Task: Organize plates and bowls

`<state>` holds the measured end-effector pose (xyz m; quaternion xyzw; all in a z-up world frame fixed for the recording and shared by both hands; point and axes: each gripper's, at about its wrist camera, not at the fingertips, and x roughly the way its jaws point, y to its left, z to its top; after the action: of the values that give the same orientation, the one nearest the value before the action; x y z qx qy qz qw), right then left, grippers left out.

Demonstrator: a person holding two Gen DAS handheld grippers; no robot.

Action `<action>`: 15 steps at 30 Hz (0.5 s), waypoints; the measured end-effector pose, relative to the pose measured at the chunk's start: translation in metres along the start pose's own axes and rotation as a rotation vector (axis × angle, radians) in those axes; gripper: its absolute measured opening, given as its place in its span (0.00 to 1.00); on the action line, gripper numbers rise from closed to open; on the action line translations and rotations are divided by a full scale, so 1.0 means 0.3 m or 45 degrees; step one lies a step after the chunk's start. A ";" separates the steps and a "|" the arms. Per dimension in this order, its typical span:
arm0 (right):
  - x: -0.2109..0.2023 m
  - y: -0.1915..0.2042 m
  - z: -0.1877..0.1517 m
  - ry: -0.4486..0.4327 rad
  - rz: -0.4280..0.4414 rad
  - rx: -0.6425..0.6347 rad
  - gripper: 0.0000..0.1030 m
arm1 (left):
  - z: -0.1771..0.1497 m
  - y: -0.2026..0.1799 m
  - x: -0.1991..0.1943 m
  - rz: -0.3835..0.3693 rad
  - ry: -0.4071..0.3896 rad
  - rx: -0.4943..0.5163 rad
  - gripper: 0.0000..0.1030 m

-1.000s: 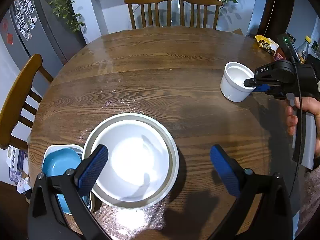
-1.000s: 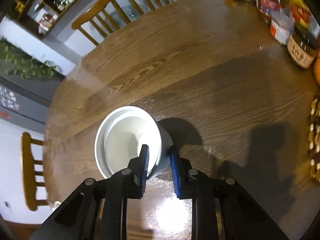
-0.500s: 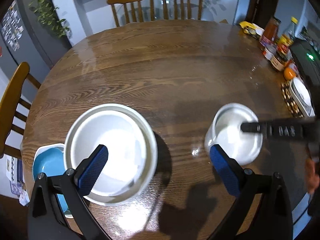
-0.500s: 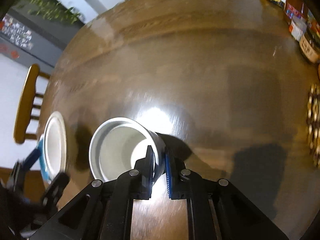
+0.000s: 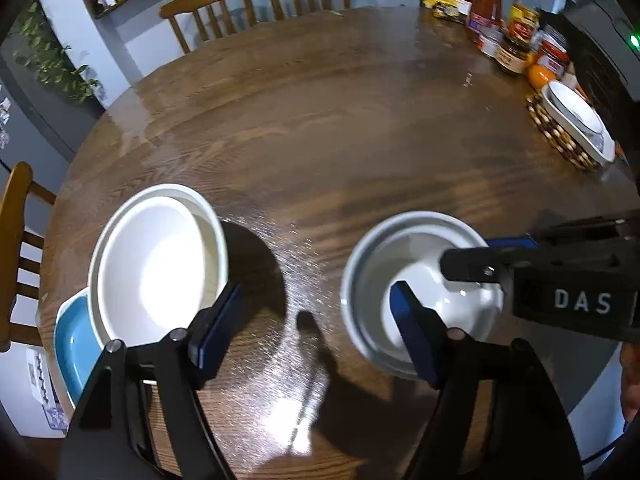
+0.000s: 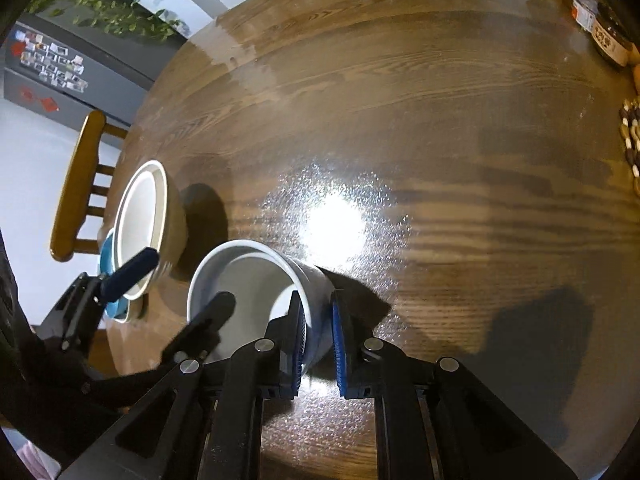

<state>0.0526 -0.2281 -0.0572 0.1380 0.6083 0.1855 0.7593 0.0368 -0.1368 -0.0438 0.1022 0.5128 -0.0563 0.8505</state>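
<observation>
Two grippers are meeting at the deep white ceramic bowl (image 6: 256, 288) on the round wooden table (image 6: 400, 120): the right gripper (image 6: 318, 344) is pinching its wall, while the left gripper (image 5: 316, 332), half spread and just closing, empty, should straddle the opposite rim squarely.

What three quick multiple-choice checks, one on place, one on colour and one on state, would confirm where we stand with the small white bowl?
1. Where is the small white bowl?
A. Stacked in the large white bowl
B. Right of the large white bowl, apart from it
C. On the woven mat

2. What colour is the dish under the large white bowl?
A. Blue
B. Red
C. Green

3. What is the right gripper doing?
A. Open, away from the bowl
B. Clamped on the small bowl's wall
C. Holding a jar

Answers: 1 B, wood table shows between them. 2 A, the blue dish peeks out beneath. 3 B, one pad sits inside the rim, one outside.
</observation>
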 end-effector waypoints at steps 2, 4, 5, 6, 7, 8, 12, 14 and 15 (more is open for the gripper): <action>-0.001 0.002 -0.004 -0.002 0.002 0.004 0.13 | -0.008 -0.012 0.005 -0.004 0.010 0.020 0.56; -0.002 0.003 -0.013 0.000 0.008 0.002 0.13 | -0.013 -0.018 0.010 -0.017 0.021 0.024 0.52; -0.001 0.005 -0.015 0.001 0.009 0.002 0.13 | -0.015 -0.020 0.011 -0.024 0.025 0.024 0.50; -0.003 0.006 -0.018 0.001 0.010 -0.001 0.13 | -0.016 -0.023 0.011 -0.030 0.027 0.029 0.49; -0.003 0.005 -0.021 0.000 0.014 -0.001 0.13 | -0.017 -0.026 0.012 -0.033 0.027 0.034 0.47; -0.007 0.001 -0.027 -0.001 0.016 0.001 0.13 | -0.019 -0.032 0.013 -0.041 0.031 0.039 0.45; -0.013 -0.007 -0.035 -0.006 0.018 0.005 0.13 | -0.021 -0.047 0.028 -0.081 0.068 0.042 0.42; -0.015 -0.008 -0.040 -0.007 0.019 0.004 0.13 | -0.025 -0.050 0.040 -0.104 0.096 0.041 0.35; -0.015 -0.009 -0.039 -0.008 0.019 0.004 0.13 | -0.027 -0.053 0.047 -0.115 0.110 0.041 0.34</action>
<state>0.0405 -0.2325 -0.0571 0.1445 0.6053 0.1899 0.7594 0.0332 -0.1502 -0.0617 0.0949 0.5522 -0.0983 0.8225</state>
